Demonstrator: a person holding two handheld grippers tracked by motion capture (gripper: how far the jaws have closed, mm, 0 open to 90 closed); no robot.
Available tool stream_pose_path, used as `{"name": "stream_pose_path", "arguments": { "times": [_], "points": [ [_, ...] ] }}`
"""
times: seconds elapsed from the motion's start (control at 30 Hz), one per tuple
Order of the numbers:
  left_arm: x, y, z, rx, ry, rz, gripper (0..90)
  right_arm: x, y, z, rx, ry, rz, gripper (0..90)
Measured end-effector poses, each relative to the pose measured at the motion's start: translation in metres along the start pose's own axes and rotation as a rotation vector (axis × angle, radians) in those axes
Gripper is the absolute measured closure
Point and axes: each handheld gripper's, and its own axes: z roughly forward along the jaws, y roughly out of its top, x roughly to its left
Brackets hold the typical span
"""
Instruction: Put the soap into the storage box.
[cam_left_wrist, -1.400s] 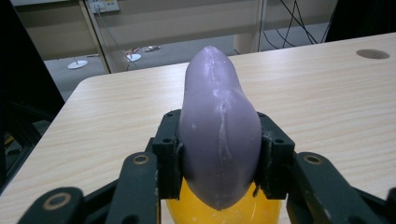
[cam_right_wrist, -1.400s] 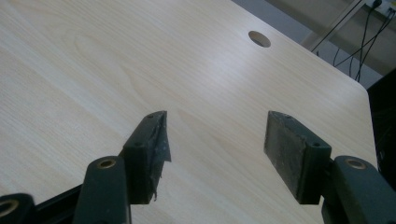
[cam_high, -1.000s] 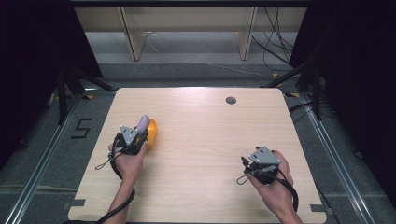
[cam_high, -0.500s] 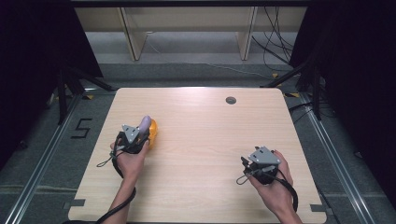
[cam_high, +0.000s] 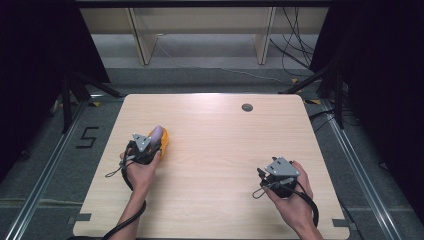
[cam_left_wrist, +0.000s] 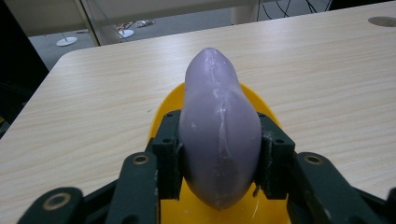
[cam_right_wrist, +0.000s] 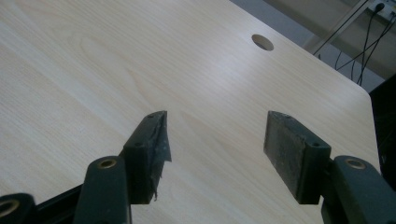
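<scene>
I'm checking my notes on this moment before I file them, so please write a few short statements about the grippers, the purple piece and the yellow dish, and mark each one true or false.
1. The left gripper is shut on the purple eggplant-shaped object. True.
2. The purple object lies flat on bare wood, far from the yellow dish. False: it is held over the yellow dish.
3. The right gripper holds a yellow dish. False: its fingers stand apart with nothing between them.
4. A round hole sits near the table's far edge. True.
5. Both grippers are on the left half of the table. False: the right one is at the near right.
</scene>
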Motion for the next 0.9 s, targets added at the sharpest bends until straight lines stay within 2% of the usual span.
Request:
{"name": "stream_pose_path", "arguments": {
  "times": [0.07,0.1,0.23,0.33,0.37,0.43,0.6,0.63,0.73,0.77,0.9],
  "points": [
    [0.0,0.0,0.0,0.005,0.002,0.003,58.5,0.0,0.0,-0.001,-0.002,-0.023,-0.007,40.4],
    [0.0,0.0,0.001,0.009,-0.001,0.004,58.5,0.0,0.0,0.0,0.0,-0.006,-0.002,40.4],
    [0.0,-0.001,0.002,0.016,0.0,0.004,58.4,0.0,0.0,0.0,-0.001,-0.001,-0.001,40.4],
    [0.001,-0.002,0.003,0.022,-0.001,0.0,58.3,0.0,0.0,-0.002,0.003,-0.004,-0.009,40.4],
    [0.0,-0.001,0.003,0.025,-0.004,-0.011,58.1,0.0,0.001,-0.002,-0.009,-0.025,-0.012,40.4],
    [0.001,0.0,0.002,0.014,-0.01,-0.01,57.8,0.0,0.001,-0.002,-0.013,-0.024,-0.018,40.4],
    [0.001,0.009,-0.004,0.007,-0.014,-0.023,47.0,0.001,0.001,-0.001,-0.006,-0.018,-0.021,40.3],
    [0.001,0.014,-0.008,-0.001,-0.003,-0.02,45.9,0.001,0.001,-0.001,-0.006,-0.017,-0.02,40.3],
    [0.001,0.02,-0.013,-0.011,-0.022,-0.025,44.3,0.002,0.001,-0.002,0.001,0.0,-0.019,40.3],
    [0.001,0.022,-0.015,-0.013,-0.021,-0.027,44.1,0.001,0.001,-0.002,-0.004,-0.015,-0.028,40.3],
    [0.002,0.029,-0.018,-0.003,-0.039,-0.027,42.9,0.001,0.001,-0.002,-0.002,-0.014,-0.03,40.2]
  ]
}}
